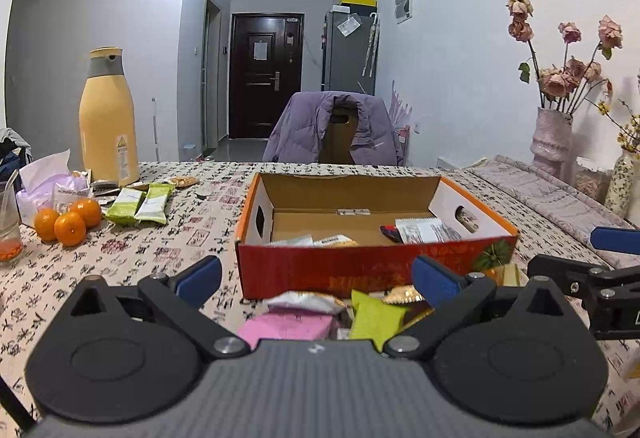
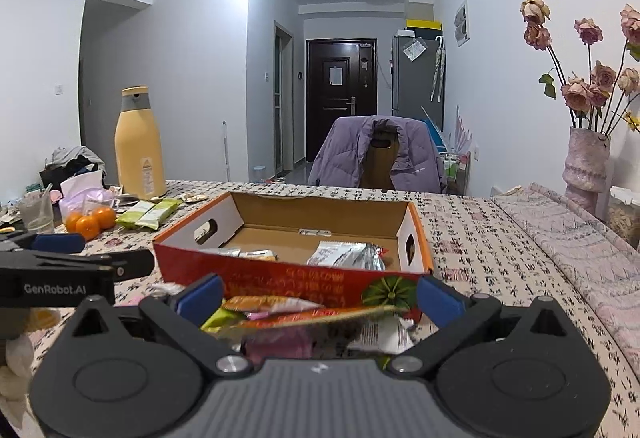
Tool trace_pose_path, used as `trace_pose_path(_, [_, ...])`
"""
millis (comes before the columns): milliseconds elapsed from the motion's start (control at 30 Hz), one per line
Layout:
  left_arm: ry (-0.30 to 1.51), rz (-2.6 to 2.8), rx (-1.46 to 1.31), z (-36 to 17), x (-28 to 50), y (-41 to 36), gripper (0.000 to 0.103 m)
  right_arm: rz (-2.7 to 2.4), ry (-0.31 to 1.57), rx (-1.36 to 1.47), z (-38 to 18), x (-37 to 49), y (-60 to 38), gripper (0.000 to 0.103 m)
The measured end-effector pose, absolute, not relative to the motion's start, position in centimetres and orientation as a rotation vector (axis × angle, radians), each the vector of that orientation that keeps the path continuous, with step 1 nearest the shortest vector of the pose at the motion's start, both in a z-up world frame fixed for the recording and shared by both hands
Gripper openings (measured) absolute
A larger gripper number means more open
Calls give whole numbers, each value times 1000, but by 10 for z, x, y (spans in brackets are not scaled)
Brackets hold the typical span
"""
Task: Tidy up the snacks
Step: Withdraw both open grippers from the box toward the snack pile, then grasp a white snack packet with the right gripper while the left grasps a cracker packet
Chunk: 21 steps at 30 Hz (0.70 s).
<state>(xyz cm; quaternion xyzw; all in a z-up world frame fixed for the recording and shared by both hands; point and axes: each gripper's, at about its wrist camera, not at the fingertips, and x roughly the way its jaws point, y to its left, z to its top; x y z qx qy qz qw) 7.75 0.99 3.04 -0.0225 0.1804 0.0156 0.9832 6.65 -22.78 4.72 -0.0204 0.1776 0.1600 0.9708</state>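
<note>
An open cardboard box (image 1: 372, 272) with a red front and orange rim stands mid-table, with a few wrapped snacks (image 1: 426, 231) inside. Against its near side lies a loose pile: a pink packet (image 1: 288, 326), a green packet (image 1: 376, 316) and a silver one (image 1: 306, 301). My left gripper (image 1: 318, 276) is open and hovers over this pile, its blue pads wide apart. My right gripper (image 2: 319, 296) is open too, over the same pile (image 2: 304, 318) from the right. Neither holds anything. Each gripper shows at the edge of the other's view.
Back left stand a tall yellow flask (image 1: 106, 118), three oranges (image 1: 66, 224), two green packets (image 1: 140, 204), a tissue pack and a glass (image 1: 8, 234). A vase of dried roses (image 1: 552, 142) and a folded cloth (image 1: 560, 198) are at right. A chair with a purple jacket (image 1: 336, 130) faces the far edge.
</note>
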Motion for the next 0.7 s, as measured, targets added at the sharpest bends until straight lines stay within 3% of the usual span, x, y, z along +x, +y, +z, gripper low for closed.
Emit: trace_pose_path(700, [390,4,-36,-12,44,15,103,304,430,-5,6,45,-236,103])
